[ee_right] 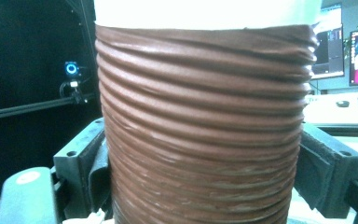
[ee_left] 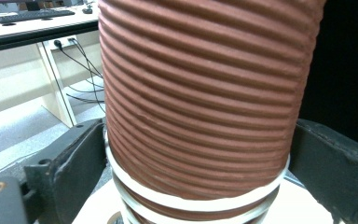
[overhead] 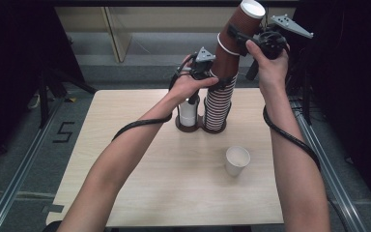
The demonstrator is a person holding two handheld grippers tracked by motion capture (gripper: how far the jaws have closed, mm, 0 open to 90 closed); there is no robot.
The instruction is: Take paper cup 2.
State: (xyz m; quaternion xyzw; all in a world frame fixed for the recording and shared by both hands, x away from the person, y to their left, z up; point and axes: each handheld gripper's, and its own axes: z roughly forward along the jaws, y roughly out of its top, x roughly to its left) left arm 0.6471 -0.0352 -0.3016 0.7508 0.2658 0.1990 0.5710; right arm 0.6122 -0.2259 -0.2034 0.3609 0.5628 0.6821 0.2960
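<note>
A person stands at a pale wooden tabletop with a two-jaw gripper in each hand, both working on one tall stack of brown ribbed paper cups with white rims. The stack stands near the middle of the far edge of the tabletop, its base in a dark two-ring holder. Its long axis runs nearly upright but leans toward the far right corner as it rises.

The left gripper is at mid-height on the stack. In the left gripper view its two black jaws sit against opposite sides of the ribbed wall, just above a white rim, so it appears to be clamped on the stack.

The right gripper is higher, well above the table. Its jaws press both sides of the topmost brown ribbed paper cup with a white rim, just below that rim; the right gripper view shows the cup wall creased between them. It is gripping this cup.

The relation that matters is that the two grips lie one above the other along the same leaning axis. Judging from this, the right hand would draw the top cup upward and rightward along that lean while the left steadies the rest.

A short white cup stack sits in the holder's left ring. A single white paper cup stands apart, nearer the right edge.
</note>
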